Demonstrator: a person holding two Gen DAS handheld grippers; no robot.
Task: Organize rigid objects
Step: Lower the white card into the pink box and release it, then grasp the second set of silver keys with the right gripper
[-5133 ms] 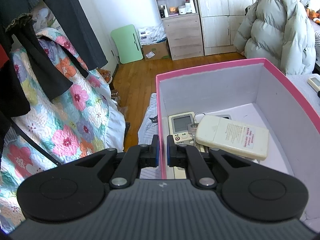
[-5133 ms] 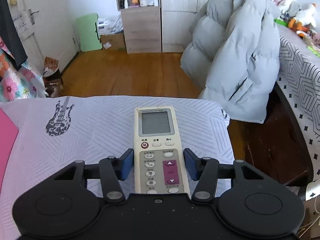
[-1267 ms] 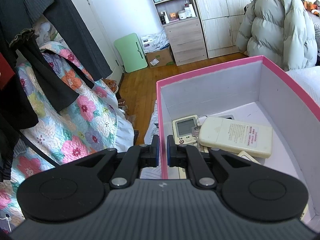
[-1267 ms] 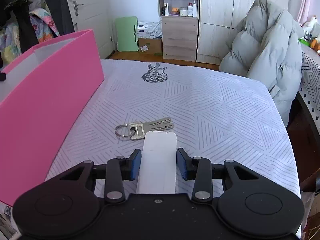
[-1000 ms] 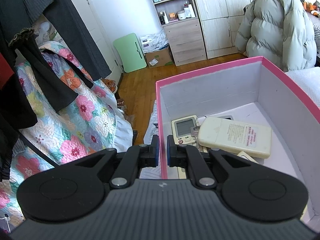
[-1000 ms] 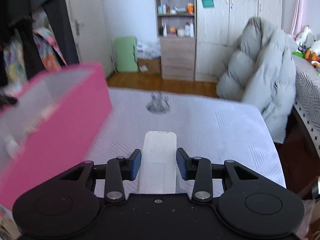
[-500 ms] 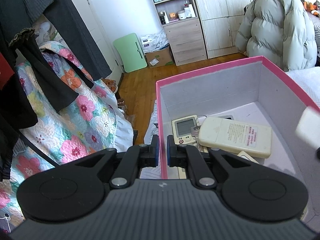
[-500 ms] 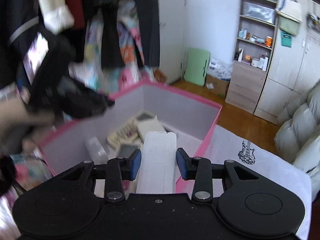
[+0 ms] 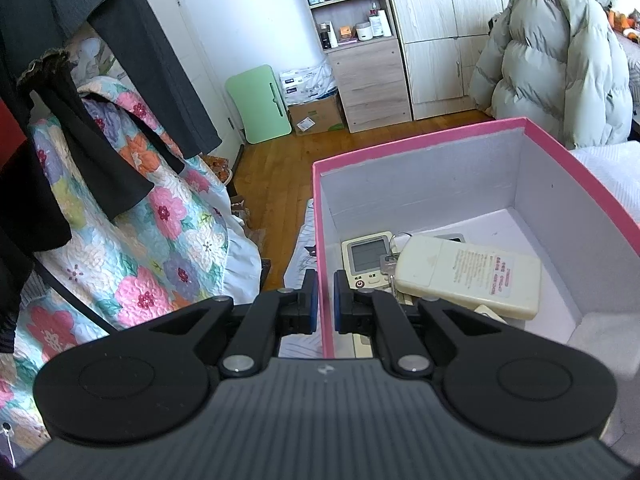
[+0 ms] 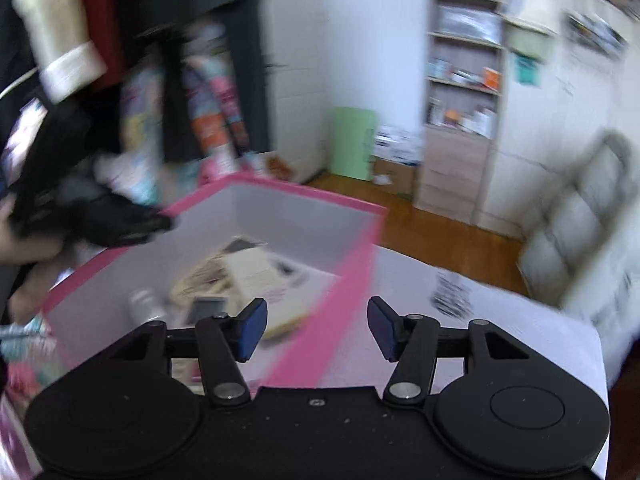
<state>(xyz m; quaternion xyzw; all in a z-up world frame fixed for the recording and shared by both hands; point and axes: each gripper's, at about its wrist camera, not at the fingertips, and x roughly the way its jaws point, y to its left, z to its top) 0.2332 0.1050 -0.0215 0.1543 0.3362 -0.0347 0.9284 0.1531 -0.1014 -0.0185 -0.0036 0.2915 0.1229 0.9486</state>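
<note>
Now that the right gripper [image 10: 316, 330], which carried a white remote half a second ago, is opening empty above the pink box [image 9: 440, 140], that remote presumably lies inside, while the left gripper [image 9: 325, 294] stays clamped on the box's wall.

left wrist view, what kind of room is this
Most likely a bedroom in a home. A floral quilt lies under hanging dark clothes, a wooden wardrobe stands by a shelf of toiletries, and a puffy coat is draped at the right.
</note>
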